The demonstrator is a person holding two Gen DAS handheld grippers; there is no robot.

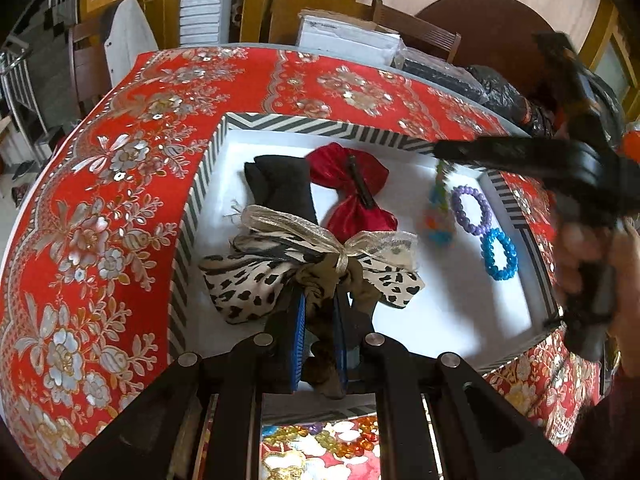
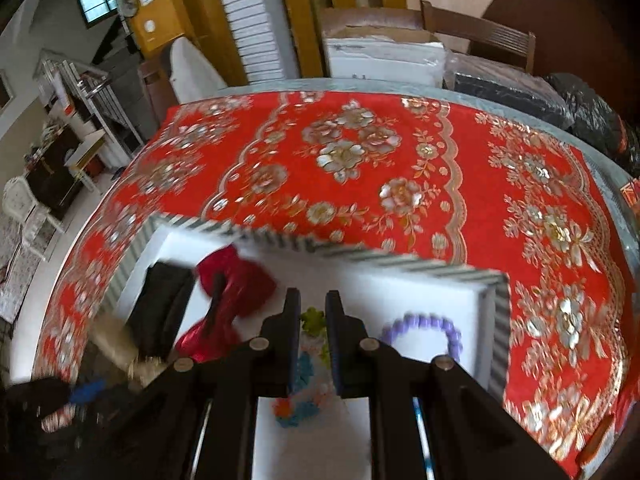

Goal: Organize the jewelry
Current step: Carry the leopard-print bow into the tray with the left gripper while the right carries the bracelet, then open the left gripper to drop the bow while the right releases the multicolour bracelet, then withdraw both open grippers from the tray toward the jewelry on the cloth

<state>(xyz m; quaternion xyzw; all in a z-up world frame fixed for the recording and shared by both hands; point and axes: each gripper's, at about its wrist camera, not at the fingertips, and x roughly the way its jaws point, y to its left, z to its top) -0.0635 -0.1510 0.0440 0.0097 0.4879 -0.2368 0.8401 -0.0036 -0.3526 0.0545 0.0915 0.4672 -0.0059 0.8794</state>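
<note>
Black, red bows and purple, blue bead bracelets (image 1: pixel 471 210) already lay in the striped-rim white box (image 1: pixel 320 127); the left gripper (image 1: pixel 320 312) clenched the leopard-print ribboned bow (image 1: pixel 312 268), the right gripper (image 2: pixel 313 308) a multicoloured bead bracelet (image 2: pixel 314 322); both unplaced.

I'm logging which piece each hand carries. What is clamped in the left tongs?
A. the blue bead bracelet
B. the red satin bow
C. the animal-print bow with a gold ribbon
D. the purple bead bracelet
C: in the left wrist view, the left tongs are shut on the animal-print bow, while the red satin bow, purple bracelet and blue bracelet lie loose in the striped box.
</note>
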